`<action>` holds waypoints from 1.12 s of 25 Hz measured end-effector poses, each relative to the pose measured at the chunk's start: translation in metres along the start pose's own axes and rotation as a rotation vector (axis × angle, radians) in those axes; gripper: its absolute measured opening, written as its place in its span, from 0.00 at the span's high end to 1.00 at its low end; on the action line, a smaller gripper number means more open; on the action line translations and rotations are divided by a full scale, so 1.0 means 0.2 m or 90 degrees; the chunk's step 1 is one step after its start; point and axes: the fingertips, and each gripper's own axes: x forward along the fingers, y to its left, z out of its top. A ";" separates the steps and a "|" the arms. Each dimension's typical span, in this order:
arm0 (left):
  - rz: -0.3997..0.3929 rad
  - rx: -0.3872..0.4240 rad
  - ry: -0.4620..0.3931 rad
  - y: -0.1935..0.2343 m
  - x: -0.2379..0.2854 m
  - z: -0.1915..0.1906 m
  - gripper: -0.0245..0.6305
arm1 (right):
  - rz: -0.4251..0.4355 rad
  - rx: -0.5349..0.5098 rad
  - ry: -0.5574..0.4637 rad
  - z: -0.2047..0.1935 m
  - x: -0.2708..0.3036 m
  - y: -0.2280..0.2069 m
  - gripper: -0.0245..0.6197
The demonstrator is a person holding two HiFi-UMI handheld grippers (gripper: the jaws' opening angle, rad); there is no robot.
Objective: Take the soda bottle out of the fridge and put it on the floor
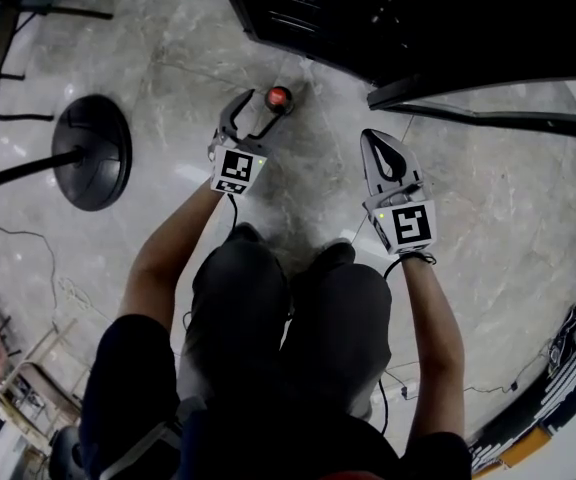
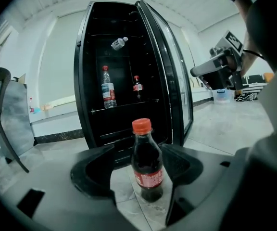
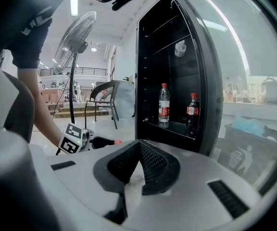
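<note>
A dark soda bottle [image 2: 147, 163] with a red cap [image 1: 279, 97] and a red label stands upright on the marble floor in front of the open black fridge [image 2: 124, 66]. My left gripper [image 2: 143, 154] is open, one jaw on each side of the bottle with a gap at both sides. In the head view the left gripper [image 1: 261, 110] points at the cap. My right gripper [image 1: 375, 138] is shut and empty, held off to the right; its jaws meet at the tips [image 3: 138, 150]. The left gripper [image 3: 74, 138] also shows in the right gripper view.
On the fridge shelf stand a water bottle [image 3: 164, 103] and another cola bottle [image 3: 192, 110]; a small bottle [image 2: 119, 43] lies higher up. The glass fridge door [image 1: 488, 103] swings out to the right. A fan base [image 1: 93, 151] sits at left, a chair [image 3: 105, 97] behind.
</note>
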 end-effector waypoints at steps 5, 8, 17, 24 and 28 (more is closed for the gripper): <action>0.020 0.005 -0.005 0.09 -0.15 0.10 0.51 | 0.002 -0.001 -0.018 0.10 -0.06 0.02 0.93; 0.031 0.007 -0.008 0.13 -0.25 0.19 0.59 | 0.003 0.004 -0.005 0.18 -0.11 0.04 0.93; 0.070 0.010 -0.049 0.22 -0.51 0.69 0.72 | 0.006 0.008 -0.052 0.60 -0.27 0.10 0.93; 0.090 -0.019 -0.076 0.26 -0.73 1.13 0.87 | 0.005 0.014 -0.057 0.97 -0.43 0.12 0.93; 0.093 -0.034 -0.072 0.29 -0.84 1.35 0.91 | -0.004 0.023 -0.060 1.18 -0.53 0.12 0.93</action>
